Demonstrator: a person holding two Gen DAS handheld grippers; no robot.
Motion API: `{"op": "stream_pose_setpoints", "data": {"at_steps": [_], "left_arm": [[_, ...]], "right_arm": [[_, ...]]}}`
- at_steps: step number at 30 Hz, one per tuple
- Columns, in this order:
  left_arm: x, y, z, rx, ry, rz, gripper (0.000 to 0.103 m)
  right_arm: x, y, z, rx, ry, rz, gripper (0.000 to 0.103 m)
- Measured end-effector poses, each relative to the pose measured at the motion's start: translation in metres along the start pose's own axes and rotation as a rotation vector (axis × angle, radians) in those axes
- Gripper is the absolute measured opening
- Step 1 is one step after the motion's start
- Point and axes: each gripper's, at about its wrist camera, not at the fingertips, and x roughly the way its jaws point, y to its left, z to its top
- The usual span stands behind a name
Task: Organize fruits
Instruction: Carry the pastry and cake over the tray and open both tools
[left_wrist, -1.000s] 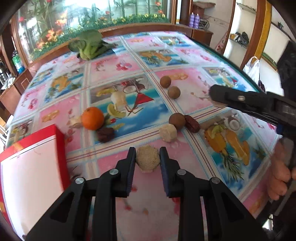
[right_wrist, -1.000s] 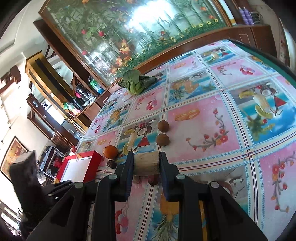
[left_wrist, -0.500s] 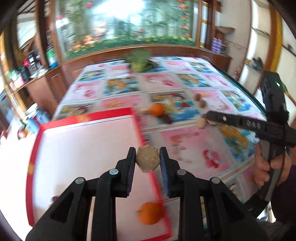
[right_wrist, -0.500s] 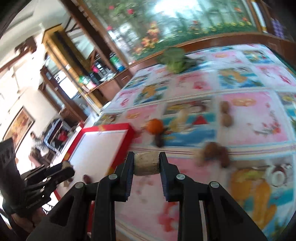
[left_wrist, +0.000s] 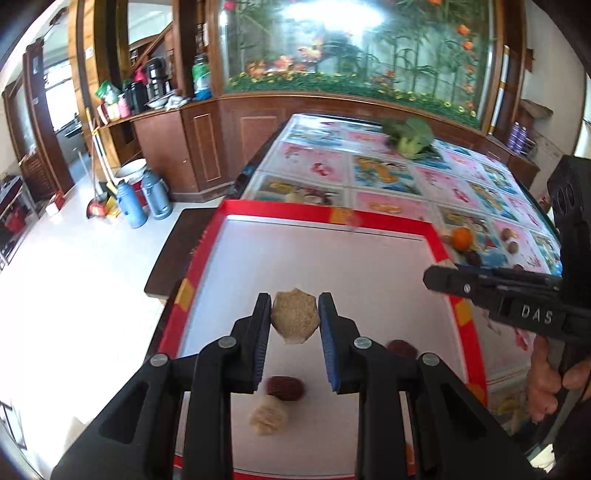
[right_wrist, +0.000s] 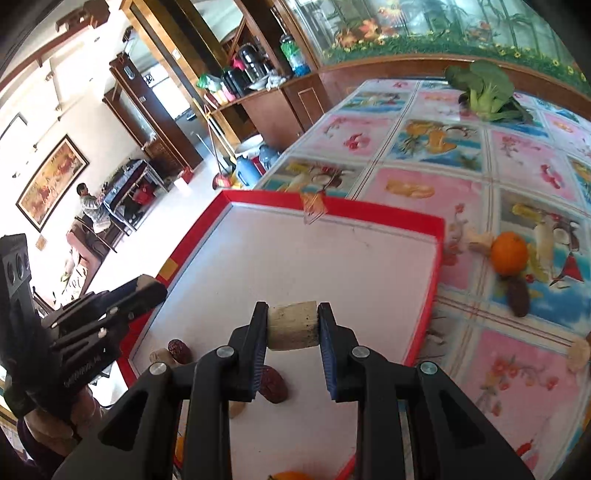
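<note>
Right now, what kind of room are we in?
Probably a family dining or living room at home: a table with a fruit-print cloth, a big fish tank set in wooden cabinets, and a framed painting on the wall.

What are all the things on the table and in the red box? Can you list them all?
tray: one, red rim, white inside, at the table's near end
dark red dates: at least two, inside the tray
tan lump: one, in the tray beside a date
orange: one, on the tablecloth beside the tray
leafy greens: one bunch, green, far end of the table
left gripper: black, jaws shut on a rough tan ball above the tray
right gripper: black, jaws shut on a pale cylinder above the tray
</note>
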Motion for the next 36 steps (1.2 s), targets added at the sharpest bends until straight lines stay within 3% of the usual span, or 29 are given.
{"op": "stream_pose_setpoints", "data": {"at_steps": [8, 17, 20, 24, 25, 26, 27, 29, 32, 36], "left_arm": [[0.004, 0.062, -0.003, -0.113, 0.005, 0.064, 0.028], [0.037, 0.051, -0.019, -0.086, 0.113, 0.016, 0.028], [0.038, 0.048, -0.024, -0.082, 0.127, 0.015, 0.028], [0.037, 0.050, -0.022, -0.087, 0.135, 0.041, 0.028], [0.036, 0.050, -0.021, -0.086, 0.134, 0.044, 0.033], [0.034, 0.050, -0.020, -0.086, 0.132, 0.049, 0.049], [0.030, 0.049, -0.019, -0.088, 0.123, 0.043, 0.051], [0.022, 0.045, -0.016, -0.081, 0.098, 0.054, 0.067], [0.005, 0.031, -0.010, -0.028, 0.032, 0.095, 0.074], [-0.013, 0.007, -0.003, 0.022, -0.013, 0.053, 0.074]], "right_arm": [[0.006, 0.002, 0.006, 0.004, 0.026, -0.027, 0.025], [0.035, 0.019, 0.002, -0.047, 0.129, -0.092, 0.026], [0.037, 0.020, 0.003, -0.049, 0.153, -0.075, 0.030], [0.025, 0.016, 0.005, -0.034, 0.107, -0.026, 0.038], [0.022, 0.015, 0.005, -0.037, 0.091, -0.019, 0.038], [0.016, 0.014, 0.005, -0.038, 0.069, -0.007, 0.039], [0.008, 0.012, 0.005, -0.037, 0.043, 0.010, 0.039], [-0.007, 0.005, 0.003, -0.034, 0.000, 0.029, 0.040], [-0.024, -0.008, -0.001, -0.027, -0.042, 0.036, 0.040], [-0.053, -0.037, -0.013, 0.004, -0.100, -0.004, 0.040]]}}
